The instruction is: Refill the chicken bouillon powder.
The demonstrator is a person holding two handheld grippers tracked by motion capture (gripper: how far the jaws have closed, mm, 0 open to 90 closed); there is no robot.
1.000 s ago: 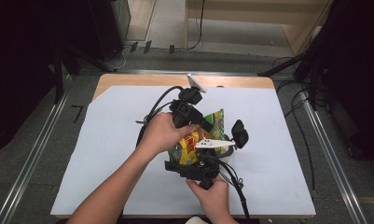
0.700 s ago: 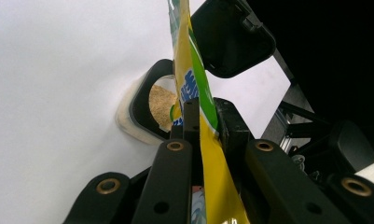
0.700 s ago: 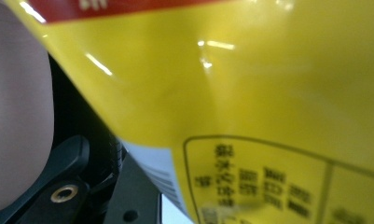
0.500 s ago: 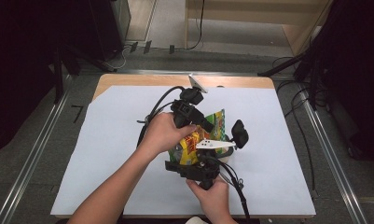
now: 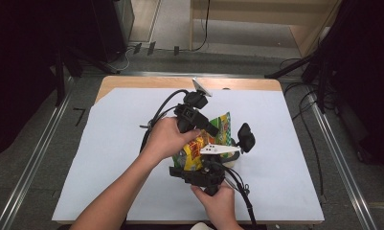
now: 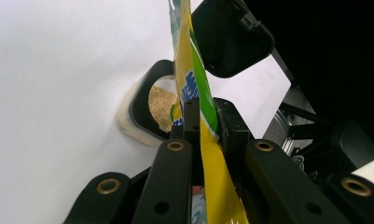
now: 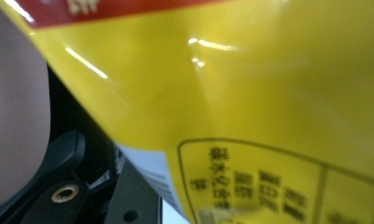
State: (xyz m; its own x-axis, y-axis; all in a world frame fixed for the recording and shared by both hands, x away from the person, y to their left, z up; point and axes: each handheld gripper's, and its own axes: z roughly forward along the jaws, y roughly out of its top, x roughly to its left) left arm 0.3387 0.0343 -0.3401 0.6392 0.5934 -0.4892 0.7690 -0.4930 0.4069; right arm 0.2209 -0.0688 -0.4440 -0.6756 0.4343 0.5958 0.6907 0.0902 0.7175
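The left gripper [image 6: 201, 126], rising from the bottom centre of its own view, is clamping its jaws together on the edge of a yellow and green snack bag [image 6: 194, 93], which is running up the middle of the frame. Just beyond it, at centre left, a black-rimmed container [image 6: 140, 109] holding brownish crumbs is sitting on the white table cover [image 6: 58, 70], its hinged lid [image 6: 231, 35] standing open at the upper right. In the high view, the left gripper [image 5: 199, 125] and the right gripper [image 5: 201, 173] are meeting at the bag [image 5: 204, 143] in the middle of the frame. In the right gripper view the bag [image 7: 250, 93] is pressing close and blurred, so whether those jaws are closed on it cannot be told.

The risk, as I judge it: if the bag is tipping off-line from the opening, crumbs could be spilling onto the cover; a slipping pinch could be dropping the bag.
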